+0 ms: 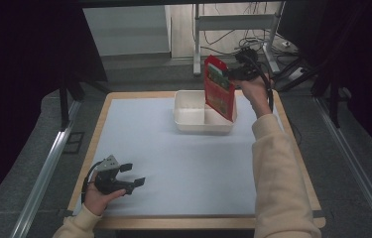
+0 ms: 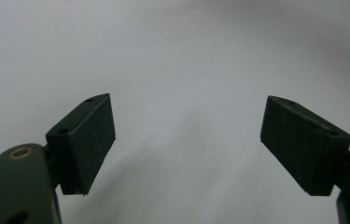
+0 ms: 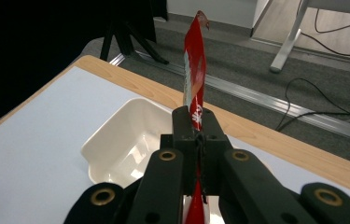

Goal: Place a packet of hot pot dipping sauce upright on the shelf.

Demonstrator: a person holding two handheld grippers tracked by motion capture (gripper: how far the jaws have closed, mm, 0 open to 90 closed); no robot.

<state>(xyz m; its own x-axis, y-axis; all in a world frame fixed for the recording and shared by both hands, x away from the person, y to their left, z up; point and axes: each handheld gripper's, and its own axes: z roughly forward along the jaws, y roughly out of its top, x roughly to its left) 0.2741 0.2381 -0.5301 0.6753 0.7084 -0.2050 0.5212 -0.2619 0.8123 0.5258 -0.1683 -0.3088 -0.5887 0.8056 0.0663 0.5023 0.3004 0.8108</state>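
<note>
A flat red packet [image 1: 219,89] with green and yellow print hangs above the right half of a white two-compartment tray [image 1: 183,116] at the back of the table. My right gripper [image 1: 233,74] is shut on the packet's upper right edge, held up by a hand in a cream sleeve. In the right gripper view the packet [image 3: 194,74] stands edge-on, pinched between the two black jaws, with the tray [image 3: 116,140] below and to the left. My left gripper [image 1: 135,175] rests low at the table's front left, open, with bare white surface between its pads [image 2: 91,140].
The table has a white top [image 1: 183,168] with a wooden border [image 1: 193,222]. Beyond its far edge stand a metal frame leg [image 1: 197,47] and loose cables [image 1: 253,44] on the grey floor. Dark curtains flank both sides.
</note>
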